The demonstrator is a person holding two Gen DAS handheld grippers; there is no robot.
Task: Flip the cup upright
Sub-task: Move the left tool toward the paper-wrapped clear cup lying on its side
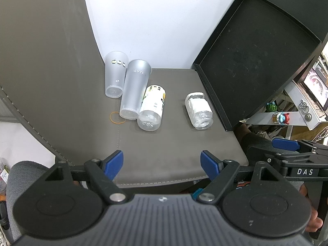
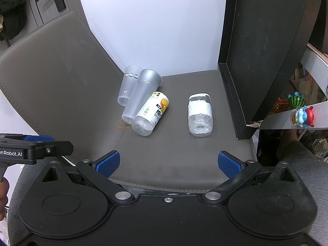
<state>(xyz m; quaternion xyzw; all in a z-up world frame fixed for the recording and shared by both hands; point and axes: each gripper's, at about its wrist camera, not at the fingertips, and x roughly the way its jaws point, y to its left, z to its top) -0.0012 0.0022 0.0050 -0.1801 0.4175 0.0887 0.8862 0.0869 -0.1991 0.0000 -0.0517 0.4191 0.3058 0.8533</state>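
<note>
— Claws? Left claw and right claw both gape wide, gripping nothing.
— Cups?
— Two frosted cups lie tipped on the grey tabletop, beside a bottle.

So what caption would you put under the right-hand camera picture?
Open right gripper facing two frosted cups and two clear bottles lying on a grey mat.

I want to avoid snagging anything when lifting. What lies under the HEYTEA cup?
A yellow rubber band lies on the grey mat, partly tucked under the base of the HEYTEA cup. How far the band continues beneath is covered.
</note>
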